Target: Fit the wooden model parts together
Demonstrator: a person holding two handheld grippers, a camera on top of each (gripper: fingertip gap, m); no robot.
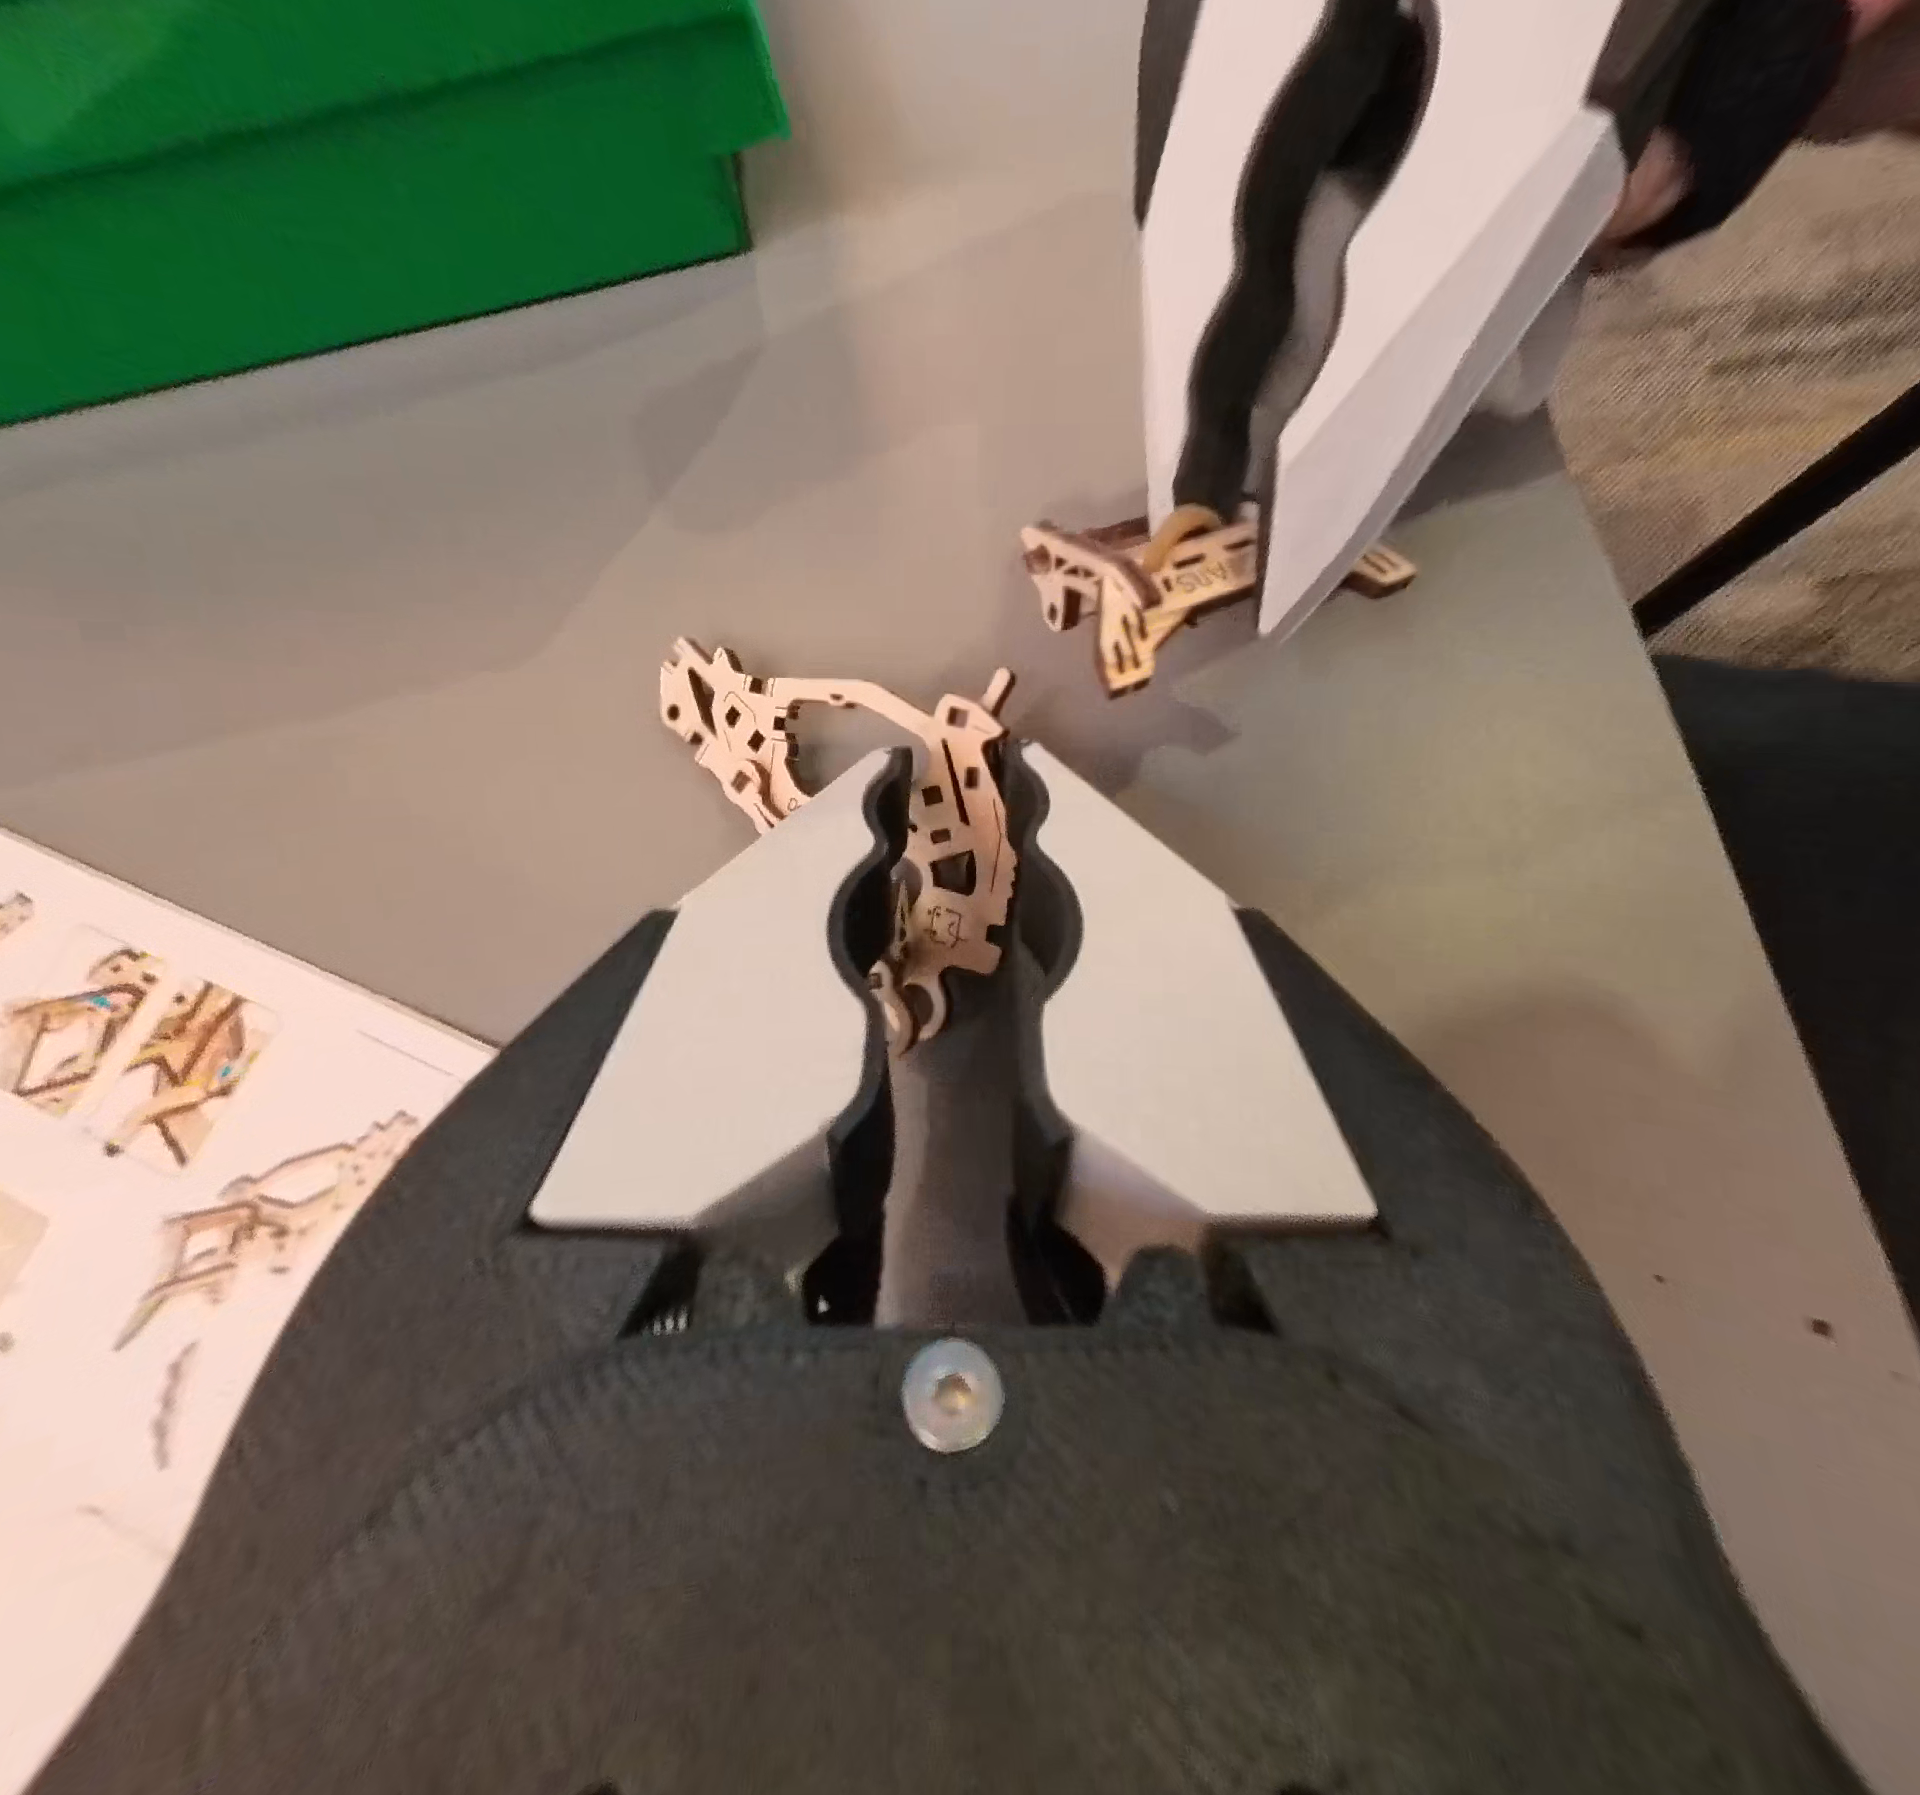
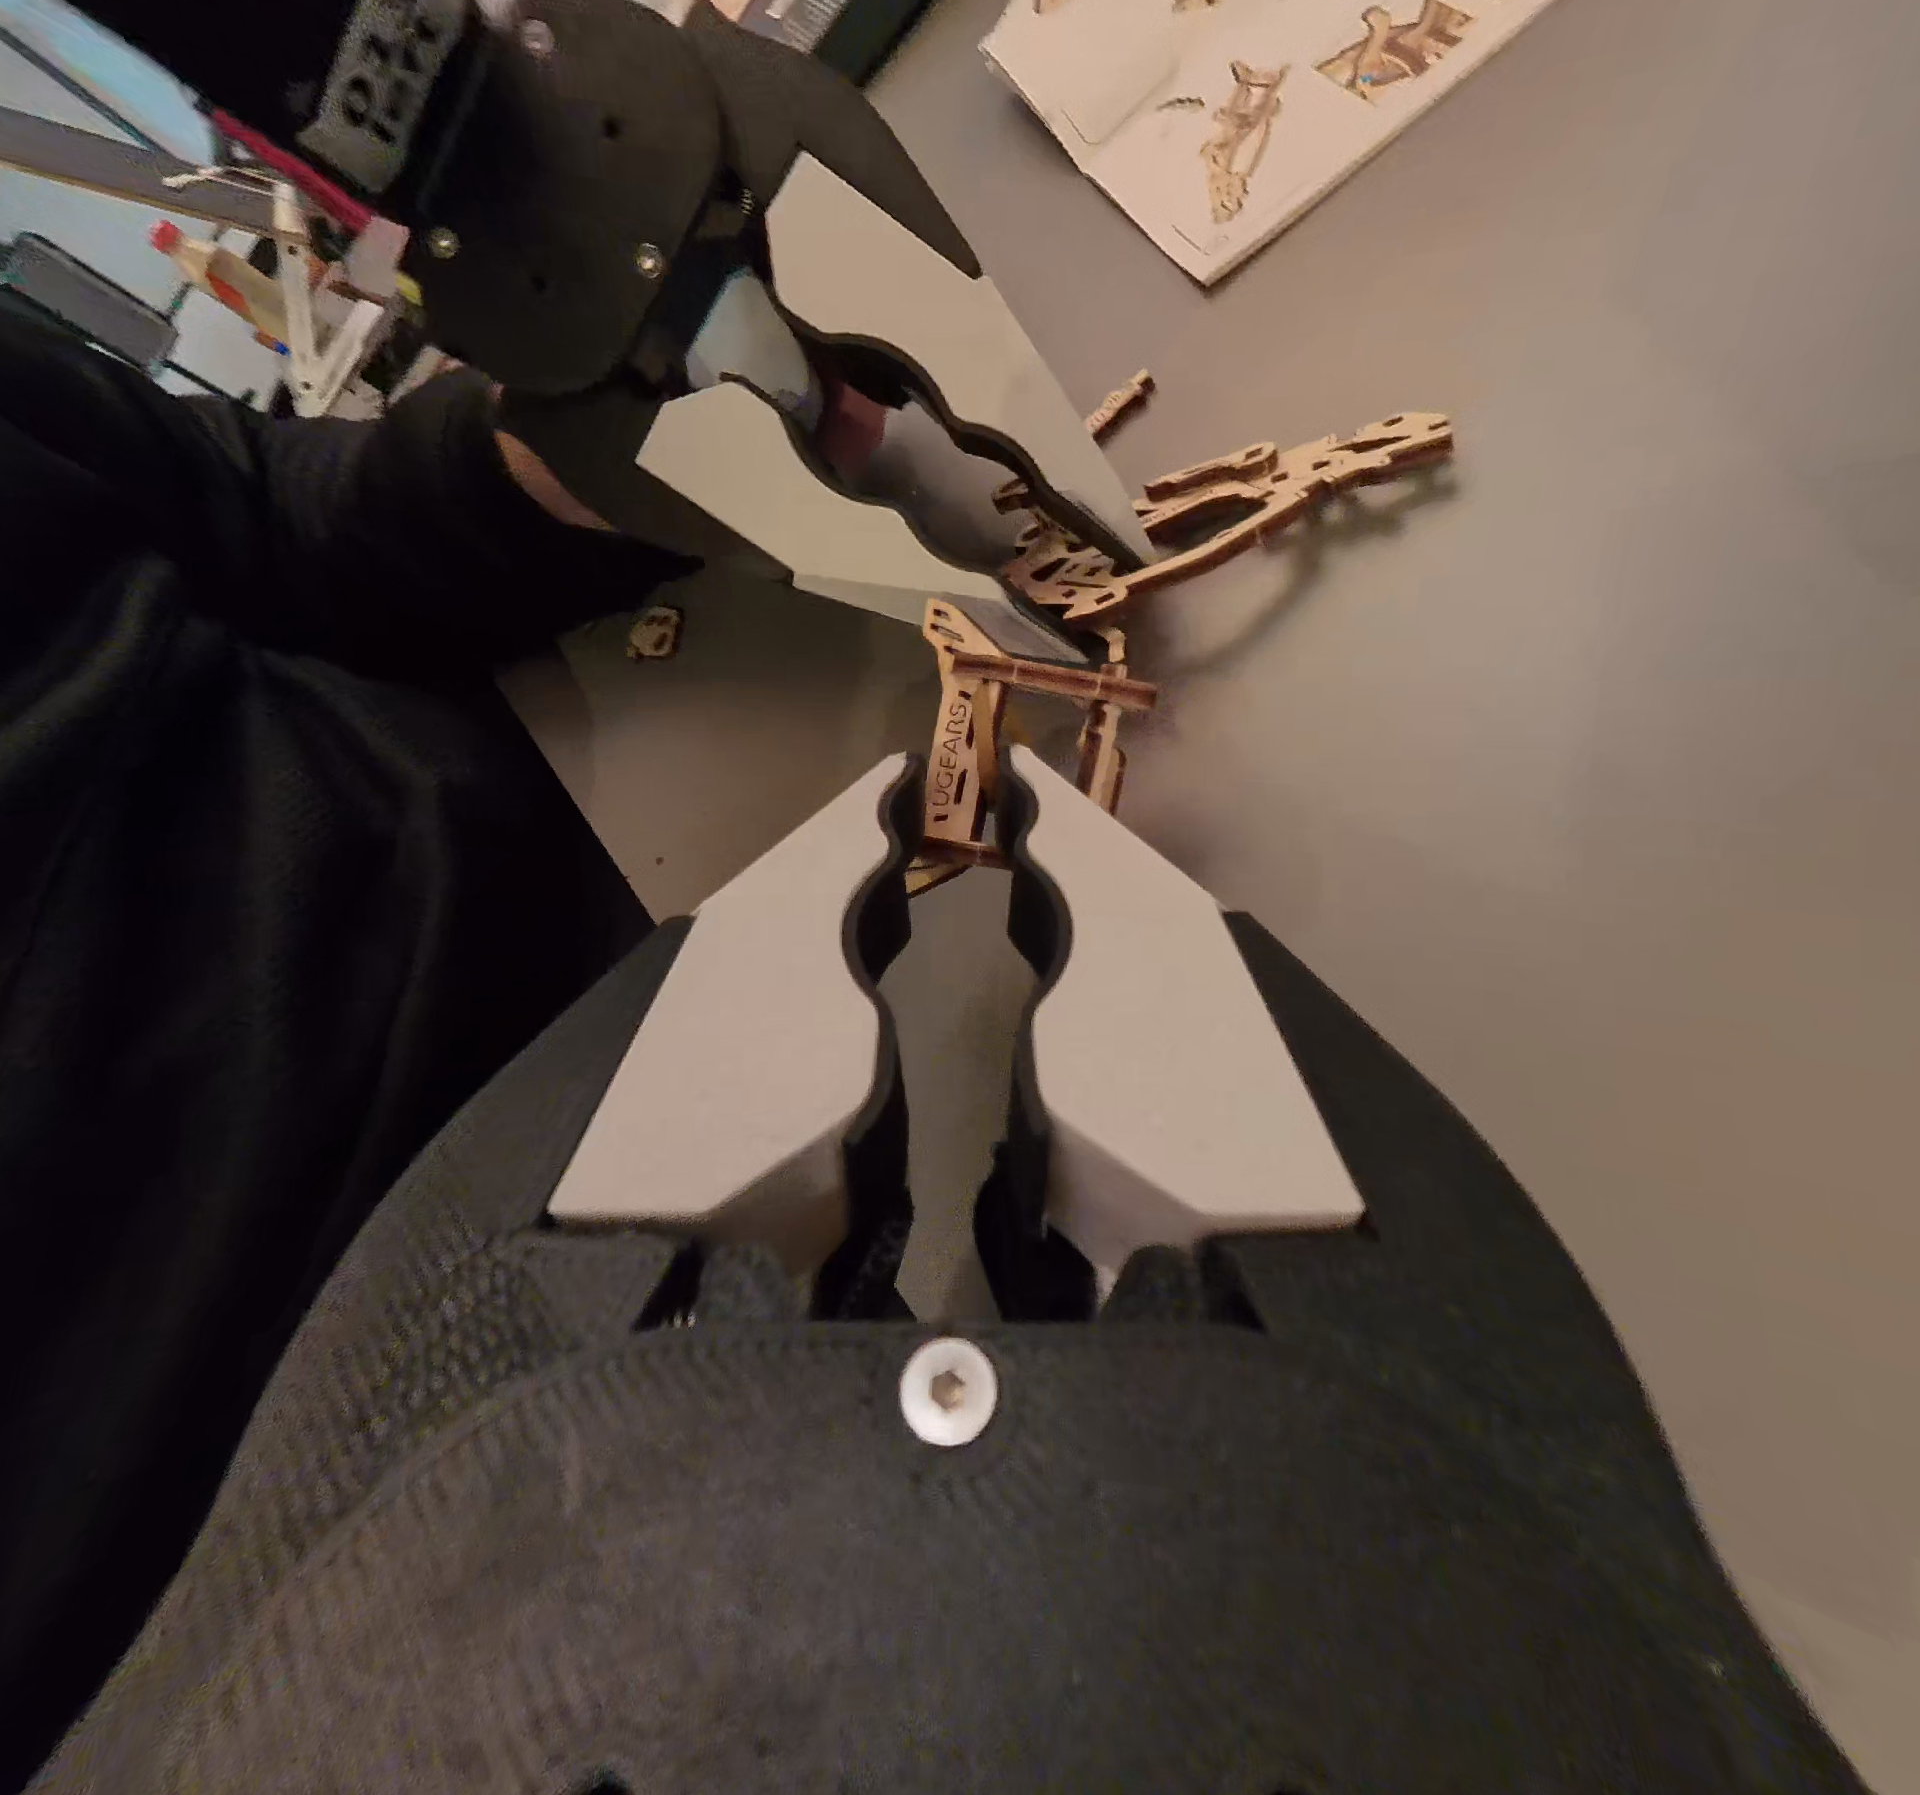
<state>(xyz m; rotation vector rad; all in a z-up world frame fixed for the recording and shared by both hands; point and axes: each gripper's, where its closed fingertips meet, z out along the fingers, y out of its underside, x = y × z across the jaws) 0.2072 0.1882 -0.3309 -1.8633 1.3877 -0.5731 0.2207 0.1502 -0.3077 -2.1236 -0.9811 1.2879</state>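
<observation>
green boxes (image 1: 364, 135) and instruction sheet (image 1: 156, 1070) flank both gripping claws.

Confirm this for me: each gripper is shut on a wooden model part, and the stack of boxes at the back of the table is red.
The colour is wrong. The stack of boxes is green, as the left wrist view shows. The rest holds: the left gripper is shut on a curved wooden part, and the right gripper is shut on a boxy wooden assembly resting on the grey table.

Right gripper (image 2: 961, 789) fingers clamp wooden frame part (image 2: 961, 758); left gripper (image 2: 1081, 592) grips arm piece (image 2: 1236, 509).
</observation>
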